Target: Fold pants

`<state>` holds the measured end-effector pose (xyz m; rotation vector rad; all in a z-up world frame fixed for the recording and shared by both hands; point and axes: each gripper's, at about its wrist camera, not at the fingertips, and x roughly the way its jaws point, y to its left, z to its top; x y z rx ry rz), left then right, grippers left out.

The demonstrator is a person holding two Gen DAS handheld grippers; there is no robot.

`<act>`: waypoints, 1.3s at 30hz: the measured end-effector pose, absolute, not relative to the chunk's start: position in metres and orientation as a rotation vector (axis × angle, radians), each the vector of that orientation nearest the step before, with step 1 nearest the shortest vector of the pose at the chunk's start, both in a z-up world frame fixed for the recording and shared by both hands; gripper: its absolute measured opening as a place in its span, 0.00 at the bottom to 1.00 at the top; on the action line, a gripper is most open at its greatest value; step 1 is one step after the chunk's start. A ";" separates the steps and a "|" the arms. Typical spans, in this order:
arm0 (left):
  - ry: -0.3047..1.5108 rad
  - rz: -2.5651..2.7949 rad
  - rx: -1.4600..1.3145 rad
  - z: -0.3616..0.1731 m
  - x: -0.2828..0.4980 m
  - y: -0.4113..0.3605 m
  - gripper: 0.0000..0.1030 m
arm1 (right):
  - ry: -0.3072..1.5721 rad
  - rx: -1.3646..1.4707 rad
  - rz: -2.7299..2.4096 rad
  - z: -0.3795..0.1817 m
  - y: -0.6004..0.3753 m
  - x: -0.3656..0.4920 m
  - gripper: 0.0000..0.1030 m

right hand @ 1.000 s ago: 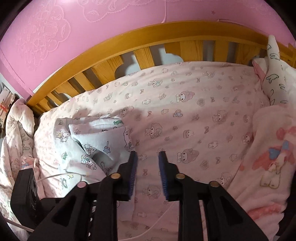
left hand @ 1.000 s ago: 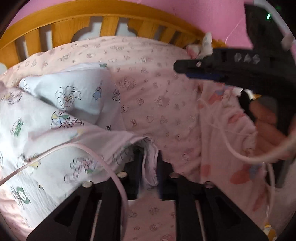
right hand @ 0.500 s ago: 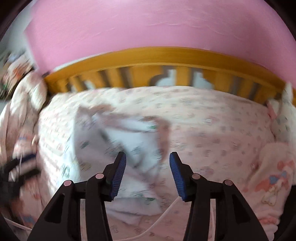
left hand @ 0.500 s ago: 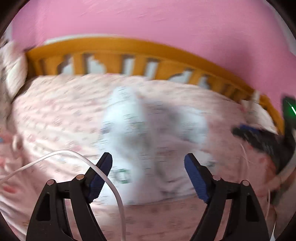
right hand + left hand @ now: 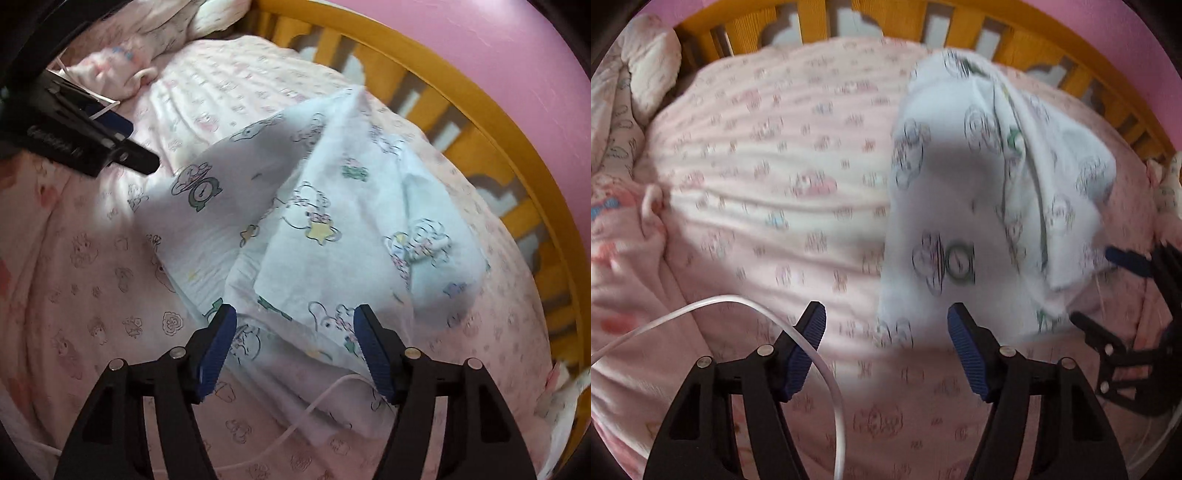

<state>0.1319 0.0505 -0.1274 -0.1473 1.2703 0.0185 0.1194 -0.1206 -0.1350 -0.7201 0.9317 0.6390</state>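
1. The right gripper [image 5: 293,347], jaws spread and empty, hovers directly over the near hem of the pale-blue cartoon-print cotton pants [image 5: 314,236].
2. The left gripper [image 5: 886,345], also spread and holding nothing, sits beside the pants' left edge (so the right one is nearer).
3. The pants lie rumpled on the pink printed bedsheet [image 5: 110,280], long axis running away toward the orange wooden bed rail [image 5: 461,96]; no containers show.
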 end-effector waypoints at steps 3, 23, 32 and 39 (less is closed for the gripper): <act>1.305 0.000 -0.169 -0.132 0.120 0.049 0.66 | 0.928 -0.752 0.680 -0.141 -0.113 0.114 0.66; 1.217 -0.083 -0.139 -0.134 0.107 0.024 0.65 | 0.991 -0.513 0.544 -0.139 -0.119 0.150 0.06; 1.183 -0.091 -0.080 -0.130 0.110 0.013 0.65 | 0.919 -0.398 0.419 -0.097 -0.143 0.179 0.04; 1.156 -0.097 -0.049 -0.126 0.121 0.005 0.65 | 0.815 -0.276 0.266 -0.053 -0.190 0.224 0.04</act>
